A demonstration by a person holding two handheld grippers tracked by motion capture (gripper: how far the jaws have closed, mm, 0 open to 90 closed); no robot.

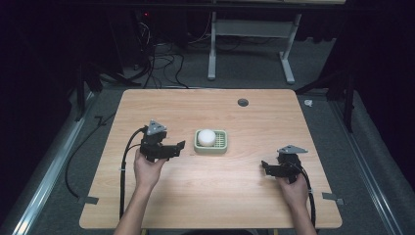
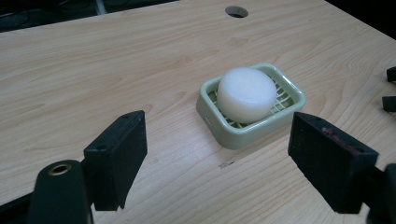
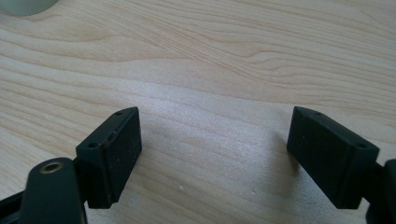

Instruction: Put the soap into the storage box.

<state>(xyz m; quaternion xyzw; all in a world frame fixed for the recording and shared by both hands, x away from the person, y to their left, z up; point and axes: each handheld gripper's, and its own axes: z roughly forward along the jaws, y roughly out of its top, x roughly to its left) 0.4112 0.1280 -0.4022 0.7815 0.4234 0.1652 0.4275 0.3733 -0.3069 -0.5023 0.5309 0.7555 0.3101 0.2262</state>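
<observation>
We see soap (image 1: 206,136) in green dish (image 1: 220,146), table (image 1: 244,196) centre. Soap round, white, sits toward dish's left end. Left claw (image 1: 180,146) spread, empty, just left of dish, jaws pointing right at it; in left claw view dish (image 2: 289,108) lies ahead between jaws, apart. Right claw (image 1: 265,167) spread, empty, low over bare wood, well right of dish and nearer us. Hole (image 1: 242,102) in table far side.
</observation>
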